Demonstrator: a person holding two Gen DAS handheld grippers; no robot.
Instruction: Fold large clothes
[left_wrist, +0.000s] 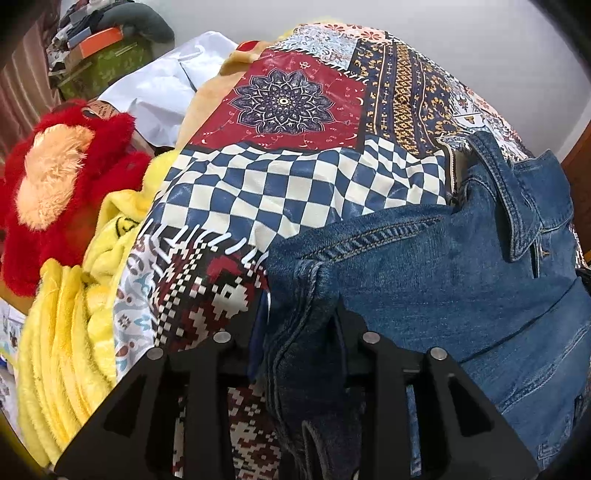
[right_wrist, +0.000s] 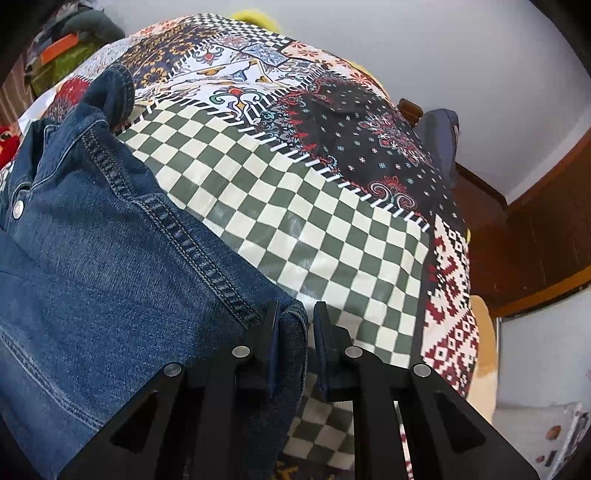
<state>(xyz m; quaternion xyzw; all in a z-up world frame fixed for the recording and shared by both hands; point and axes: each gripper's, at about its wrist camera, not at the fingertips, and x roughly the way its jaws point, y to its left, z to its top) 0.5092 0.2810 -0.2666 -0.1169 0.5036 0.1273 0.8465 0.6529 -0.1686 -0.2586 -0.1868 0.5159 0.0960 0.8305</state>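
One denim jacket (left_wrist: 461, 273) is lying on a patchwork bedspread (left_wrist: 295, 184), collar pointing away. Left gripper (left_wrist: 295, 332) fingers are standing apart around its shoulder fold; right gripper (right_wrist: 295, 325) fingers are pinching its edge.

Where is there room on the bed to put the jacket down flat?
Two free patches: the blue-checked part of the patchwork bedspread left of the denim jacket, and the green-checked part right of it. The far left is crowded with the yellow blanket and red plush toy.

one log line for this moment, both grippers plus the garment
garment: denim jacket on patchwork bedspread | left gripper: denim fold between fingers, grip unclear | right gripper: shut on denim jacket edge
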